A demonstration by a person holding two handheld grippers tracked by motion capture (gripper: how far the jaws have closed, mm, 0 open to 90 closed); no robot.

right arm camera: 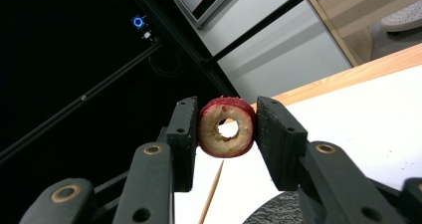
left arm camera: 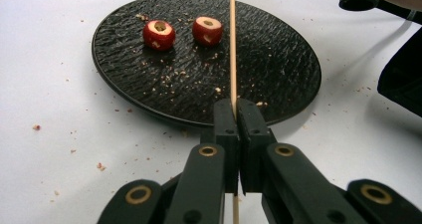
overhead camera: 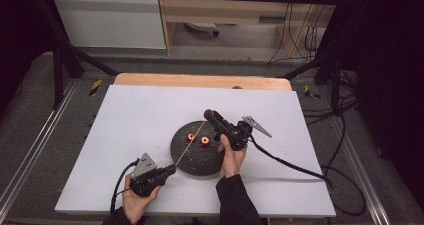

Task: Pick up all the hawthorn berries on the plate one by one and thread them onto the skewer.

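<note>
step: threading cored fruit rings onto a skewer; by my read, one ring was picked and lined up, not yet on the stick.
left gripper [left arm camera: 234, 115]: jaws pressed together on the wooden skewer [left arm camera: 232, 45], pinching it partway along its length; a short tail of stick poked out behind the jaws, the long end ran forward over the black plate [left arm camera: 278, 74].
right gripper [right arm camera: 227, 129]: jaws clamped on a red-skinned fruit ring [right arm camera: 227, 127] from both sides, skin against the pads, cored hole facing the camera and unobstructed.
ring vs skewer: in the right gripper view the skewer tip [right arm camera: 211, 191] sat below the held ring and well short of the hole; apart, not touching.
high view: left gripper [overhead camera: 169, 171] at the near edge of the plate [overhead camera: 200, 160], right gripper [overhead camera: 210, 114] raised past the plate's far side, skewer [overhead camera: 190, 142] slanting between them.
remaining stock: two more cored pieces, one [left arm camera: 159, 35] ahead-left of the left jaws, the other [left arm camera: 207, 30] just left of the skewer line, both lying on the plate, apart from each other.
next move (judgement): bring hole and tip coaxial, i.e. drop the ring or raise the tip, then slide the ring down the stick toward the left jaws.
risk (judgement): thin ring wall; off-axis push could split it or bend the skewer.
mess: crumbs on the plate and white table [left arm camera: 59, 114], no bearing on the move.
</note>
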